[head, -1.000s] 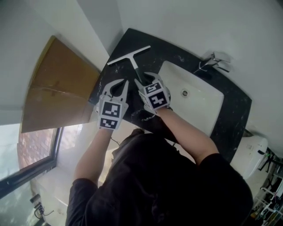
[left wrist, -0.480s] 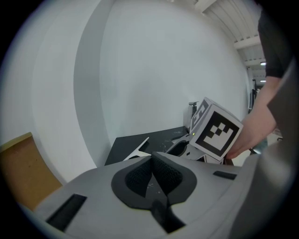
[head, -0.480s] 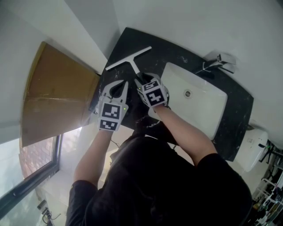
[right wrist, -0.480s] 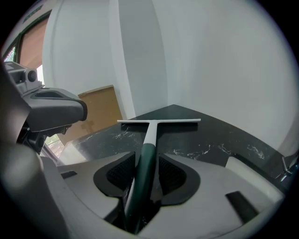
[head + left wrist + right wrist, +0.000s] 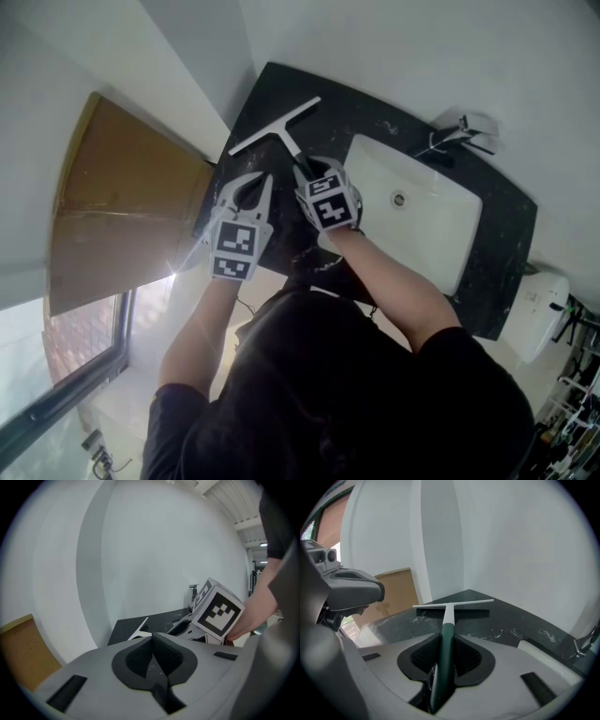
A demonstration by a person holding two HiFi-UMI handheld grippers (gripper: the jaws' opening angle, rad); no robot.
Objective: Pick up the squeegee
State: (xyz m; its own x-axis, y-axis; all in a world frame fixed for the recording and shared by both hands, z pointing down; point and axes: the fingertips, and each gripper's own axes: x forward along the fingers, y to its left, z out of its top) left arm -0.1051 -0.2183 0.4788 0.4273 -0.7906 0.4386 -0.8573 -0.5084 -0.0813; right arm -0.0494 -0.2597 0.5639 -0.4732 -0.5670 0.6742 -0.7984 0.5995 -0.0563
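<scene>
The squeegee lies on the black countertop, its white blade at the far left corner and its dark green handle running back towards me. My right gripper is around that handle. Its jaws are closing, and in the right gripper view both pads lie against the handle's sides. My left gripper hangs just left of it over the counter's left edge. It is shut with its pads together and nothing between them.
A white sink is set into the counter on the right, with a chrome faucet behind it. A brown board leans by the wall at the left. White walls close in behind the counter.
My right gripper's jaws have come in onto the squeegee's handle. The left gripper has stayed where it was.
</scene>
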